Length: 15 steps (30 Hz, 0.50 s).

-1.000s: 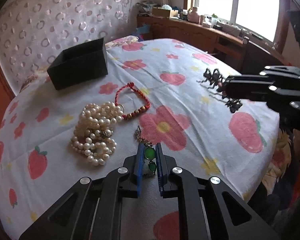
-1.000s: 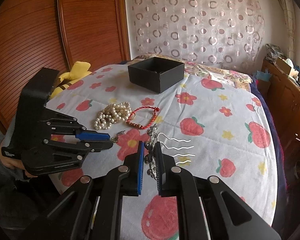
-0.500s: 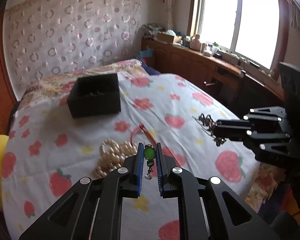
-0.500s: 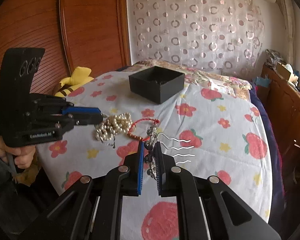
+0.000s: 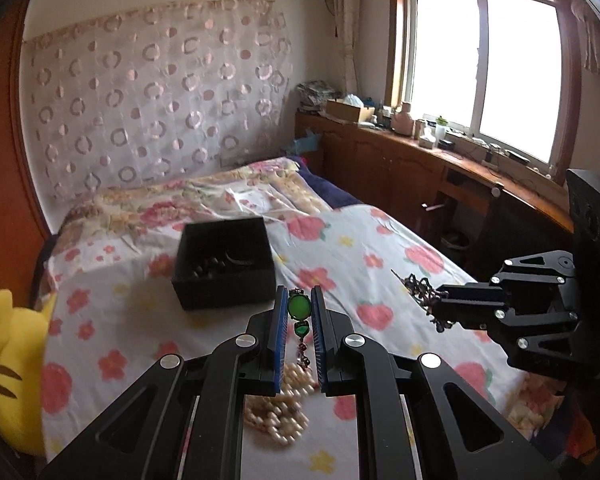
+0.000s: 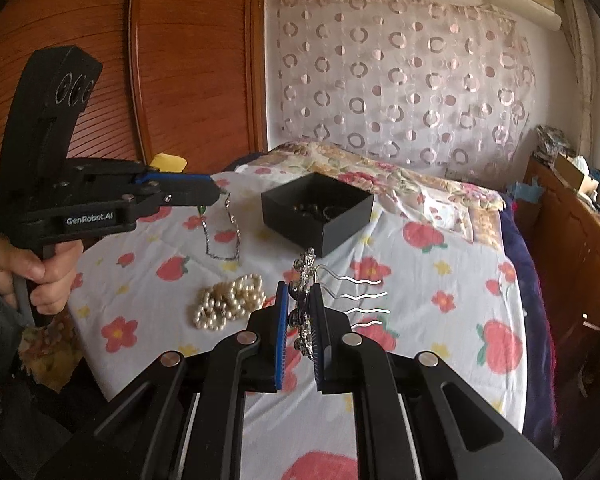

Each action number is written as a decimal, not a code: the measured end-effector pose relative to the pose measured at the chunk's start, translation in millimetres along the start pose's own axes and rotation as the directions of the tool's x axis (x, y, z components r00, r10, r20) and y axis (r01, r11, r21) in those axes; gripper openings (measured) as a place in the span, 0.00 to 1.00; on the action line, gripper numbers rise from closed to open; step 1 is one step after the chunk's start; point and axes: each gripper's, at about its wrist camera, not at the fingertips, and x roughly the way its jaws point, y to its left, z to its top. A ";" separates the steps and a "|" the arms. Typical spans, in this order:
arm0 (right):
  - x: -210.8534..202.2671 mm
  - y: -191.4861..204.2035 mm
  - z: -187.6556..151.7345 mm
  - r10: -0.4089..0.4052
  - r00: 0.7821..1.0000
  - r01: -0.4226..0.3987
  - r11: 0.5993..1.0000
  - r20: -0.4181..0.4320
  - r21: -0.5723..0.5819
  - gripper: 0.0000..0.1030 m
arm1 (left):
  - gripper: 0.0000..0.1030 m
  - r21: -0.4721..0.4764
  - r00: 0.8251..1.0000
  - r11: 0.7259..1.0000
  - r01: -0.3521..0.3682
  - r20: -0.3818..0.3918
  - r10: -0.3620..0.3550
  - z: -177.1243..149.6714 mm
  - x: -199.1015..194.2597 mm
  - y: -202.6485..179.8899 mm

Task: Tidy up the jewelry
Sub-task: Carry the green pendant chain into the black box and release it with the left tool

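Item, nearest: my left gripper (image 5: 300,312), pads pressed onto a green-stone necklace (image 5: 299,307); its chain hangs free below the fingertips, clear of the bedspread (image 6: 420,280).

Item: my right gripper (image 6: 300,312), clamped on a metal hair comb (image 6: 305,280), wavy prongs pointing out to its right.

Item, beneath both: a pearl strand (image 6: 228,300) heaped on the bedspread, untouched.

Item, farther: the open black box (image 5: 224,262), some pieces already in it. It lies ahead and slightly left of my left gripper, ahead of my right. I judge the left nearer, so the necklace goes first, chain lowered in from above.

Item, farthest: patterned curtain (image 6: 400,80).
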 end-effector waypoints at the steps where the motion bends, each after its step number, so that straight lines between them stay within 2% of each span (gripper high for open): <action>1: 1.4 -1.0 3.0 0.000 1.000 0.000 1.000 0.002 -0.002 0.12 | 0.10 -0.002 1.000 1.000 -0.005 0.003 0.005 3.9 1.9 3.1; 15: 39.8 -32.7 47.4 0.019 1.000 -0.019 1.000 0.019 -0.020 0.12 | 0.10 -0.056 0.999 0.998 -0.029 -0.015 0.029 42.9 56.7 60.1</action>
